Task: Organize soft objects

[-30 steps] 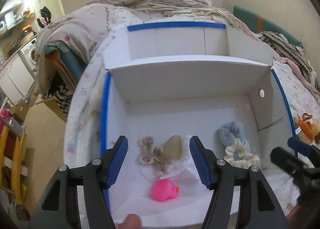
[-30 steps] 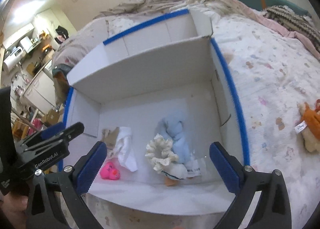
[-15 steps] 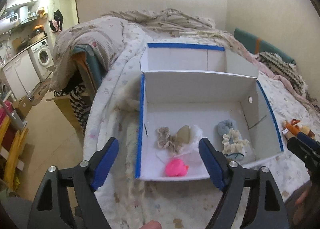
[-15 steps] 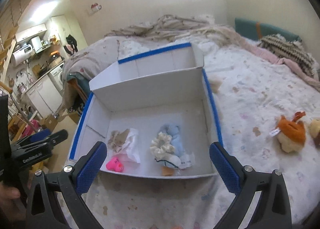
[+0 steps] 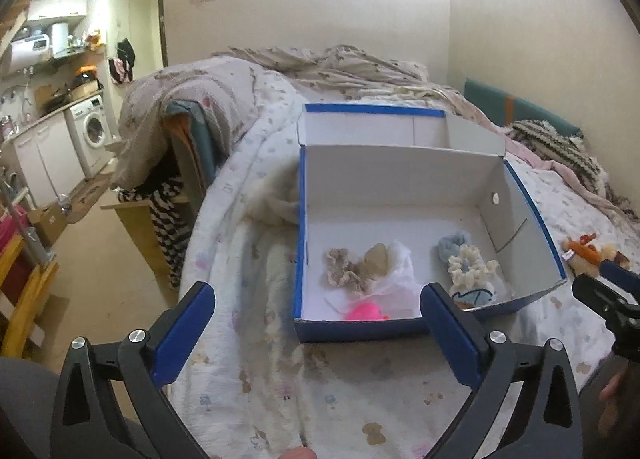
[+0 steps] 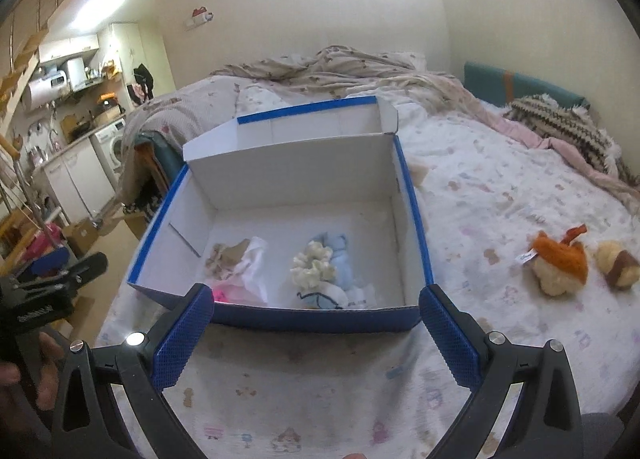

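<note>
An open white box with blue edges (image 5: pixel 400 175) (image 6: pixel 288 175) sits on the bed. Inside lie a beige scrunchie (image 5: pixel 344 269) (image 6: pixel 218 257), a pink toy (image 5: pixel 366 311) (image 6: pixel 222 294), a cream scrunchie (image 5: pixel 468 269) (image 6: pixel 312 265), a light blue scrunchie (image 5: pixel 450 245) (image 6: pixel 340 247) and white cloth (image 5: pixel 400 267) (image 6: pixel 256 263). An orange plush (image 6: pixel 560 263) (image 5: pixel 586 253) and a brown-cream plush (image 6: pixel 618 263) lie on the bed right of the box. My left gripper (image 5: pixel 318 335) is open and empty, in front of the box. My right gripper (image 6: pixel 314 333) is open and empty, in front of the box.
The bed has a patterned quilt (image 6: pixel 500 195) with rumpled blankets (image 5: pixel 340 63) at the back and a striped knit item (image 6: pixel 560 123) far right. A covered chair (image 5: pixel 180 119) and a washing machine (image 5: pixel 94 131) stand left of the bed.
Both grippers have pulled back from over the box towards me, so the whole box and bed now show. Both stay open and empty.
</note>
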A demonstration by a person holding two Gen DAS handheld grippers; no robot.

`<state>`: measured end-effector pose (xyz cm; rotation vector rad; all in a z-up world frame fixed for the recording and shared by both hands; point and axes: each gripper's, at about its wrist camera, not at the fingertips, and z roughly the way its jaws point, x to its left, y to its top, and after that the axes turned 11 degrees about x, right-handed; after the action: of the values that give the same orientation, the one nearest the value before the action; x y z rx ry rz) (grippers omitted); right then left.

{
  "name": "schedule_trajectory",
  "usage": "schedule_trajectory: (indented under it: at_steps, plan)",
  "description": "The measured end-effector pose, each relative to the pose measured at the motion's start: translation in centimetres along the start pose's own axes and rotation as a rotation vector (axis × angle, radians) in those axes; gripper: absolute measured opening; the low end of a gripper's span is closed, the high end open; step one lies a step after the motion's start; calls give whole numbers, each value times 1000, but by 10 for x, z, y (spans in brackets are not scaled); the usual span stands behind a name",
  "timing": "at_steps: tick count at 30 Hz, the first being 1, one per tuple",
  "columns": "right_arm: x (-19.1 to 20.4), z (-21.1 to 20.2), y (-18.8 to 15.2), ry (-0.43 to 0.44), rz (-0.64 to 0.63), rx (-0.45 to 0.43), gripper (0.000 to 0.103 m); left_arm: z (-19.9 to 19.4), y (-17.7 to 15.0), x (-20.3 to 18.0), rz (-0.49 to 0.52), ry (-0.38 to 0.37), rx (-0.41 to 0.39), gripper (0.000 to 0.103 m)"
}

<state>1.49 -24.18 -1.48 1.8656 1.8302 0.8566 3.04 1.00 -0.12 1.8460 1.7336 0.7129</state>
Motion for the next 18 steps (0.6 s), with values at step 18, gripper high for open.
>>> schedule_trajectory:
  at_steps: [18]
  plan:
    - [1,4,3,-55,-3,-36,103,10,-3,-5,13,-7,41,102]
